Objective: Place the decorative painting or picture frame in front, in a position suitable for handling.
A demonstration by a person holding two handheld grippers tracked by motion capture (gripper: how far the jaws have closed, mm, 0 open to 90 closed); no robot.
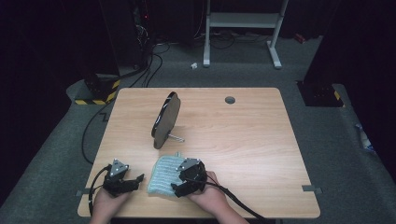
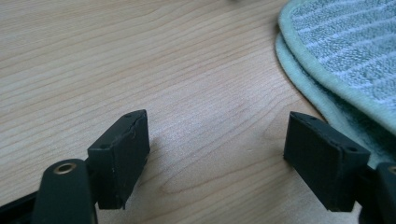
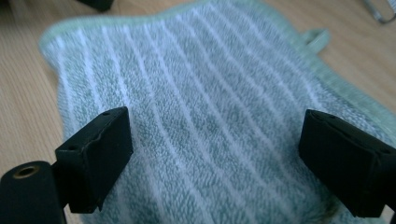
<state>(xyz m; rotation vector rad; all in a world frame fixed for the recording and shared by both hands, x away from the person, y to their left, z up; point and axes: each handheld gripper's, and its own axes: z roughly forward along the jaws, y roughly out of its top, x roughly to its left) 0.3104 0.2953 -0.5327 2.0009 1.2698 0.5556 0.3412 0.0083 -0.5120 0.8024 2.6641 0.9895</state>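
Note:
A folded pale-green towel (image 1: 163, 176) with white stripes lies flat near the table's front edge. My right gripper (image 1: 180, 183) hovers over its right part; in the right gripper view the towel (image 3: 201, 93) spreads under my right gripper (image 3: 215, 154), which is open and grips nothing. My left gripper (image 1: 136, 180) rests low on the table to the towel's left. It is open over bare wood (image 2: 187, 70), my left gripper (image 2: 217, 154) holding nothing, with the towel's double edge (image 2: 336, 56) just beyond one jaw.
A round disc (image 1: 166, 119) with a dark rim stands tilted on a wire stand (image 1: 176, 138) behind the towel. A grey grommet (image 1: 229, 99) sits at the table's far side. Cables (image 1: 93, 130) and a white frame (image 1: 243, 21) are on the floor beyond.

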